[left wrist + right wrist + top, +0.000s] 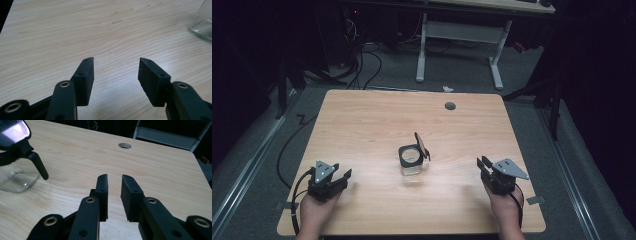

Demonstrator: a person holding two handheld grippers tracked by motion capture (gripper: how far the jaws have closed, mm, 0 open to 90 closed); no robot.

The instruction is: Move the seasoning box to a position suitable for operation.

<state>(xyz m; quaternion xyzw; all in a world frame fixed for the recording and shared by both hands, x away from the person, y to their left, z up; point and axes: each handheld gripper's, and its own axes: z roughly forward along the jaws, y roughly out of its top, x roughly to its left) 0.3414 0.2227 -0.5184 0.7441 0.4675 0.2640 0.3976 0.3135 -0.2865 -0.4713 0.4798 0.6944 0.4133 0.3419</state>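
Observation:
A small square glass jar [411, 161] with a black rim stands at the middle of the wooden table [362, 125]. Its hinged lid [422, 145] is tipped up and back on the right side. My left gripper [343, 171] rests near the front left, open, well to the left of the jar. In the left gripper view the gripper [116, 60] holds nothing, and the jar [203, 22] shows at the far right edge. My right gripper [482, 161] sits at the front right. In the right gripper view that gripper [115, 176] is narrowly open and empty, with the jar [17, 180] and lid [13, 132] to its left.
A round grey cable hole [450, 105] is set in the table near its far edge. Beyond the table stands a white desk frame [422, 50], with cables [362, 65] on the grey floor. Bare wood lies between each gripper and the jar.

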